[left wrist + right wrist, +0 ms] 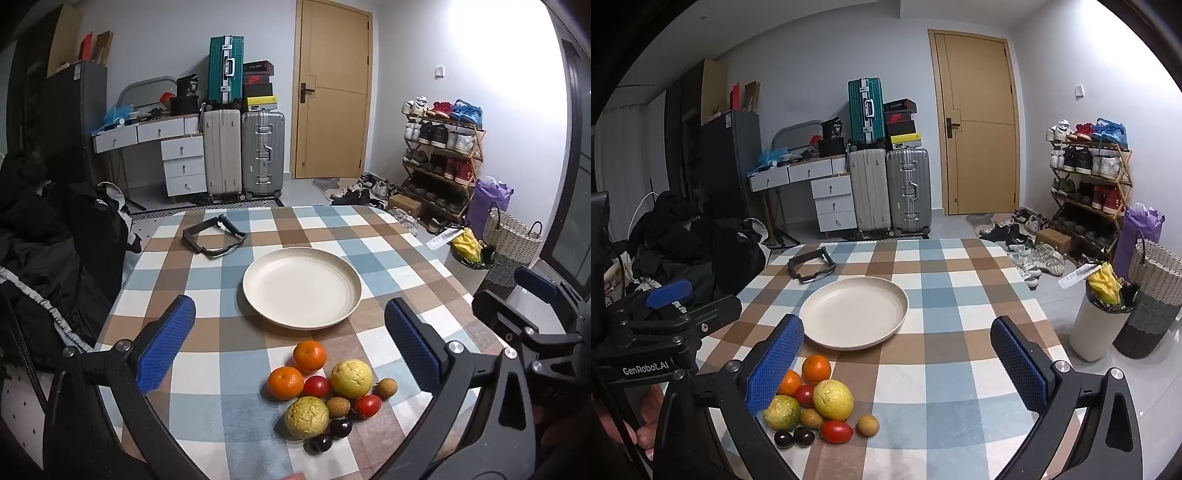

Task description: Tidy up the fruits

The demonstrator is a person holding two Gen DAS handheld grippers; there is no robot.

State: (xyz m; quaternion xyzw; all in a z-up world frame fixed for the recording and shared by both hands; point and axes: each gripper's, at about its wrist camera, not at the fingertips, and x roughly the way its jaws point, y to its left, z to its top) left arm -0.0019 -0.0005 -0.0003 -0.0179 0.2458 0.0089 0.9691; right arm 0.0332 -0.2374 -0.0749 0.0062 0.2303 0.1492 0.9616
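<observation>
Both tongs, left tongs point(290, 345) and right tongs point(897, 363), are wide open, holding nothing. Gently pinch one round orange mandarin point(309, 355) nearest the round cream plate point(343, 314).

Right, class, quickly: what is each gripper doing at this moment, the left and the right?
Left gripper: open, fingers spread wide, holding nothing.
Right gripper: open, fingers spread wide, holding nothing.

Checked cloth point(207, 369) covers the table, matt. The plate point(301, 288) looks smooth, faintly satin. 2 tomatoes point(316, 386) shine glossy; the yellow fruit point(351, 378) is dimpled. Gripper pads point(775, 365) are rough blue rubber on matt black plastic.
</observation>
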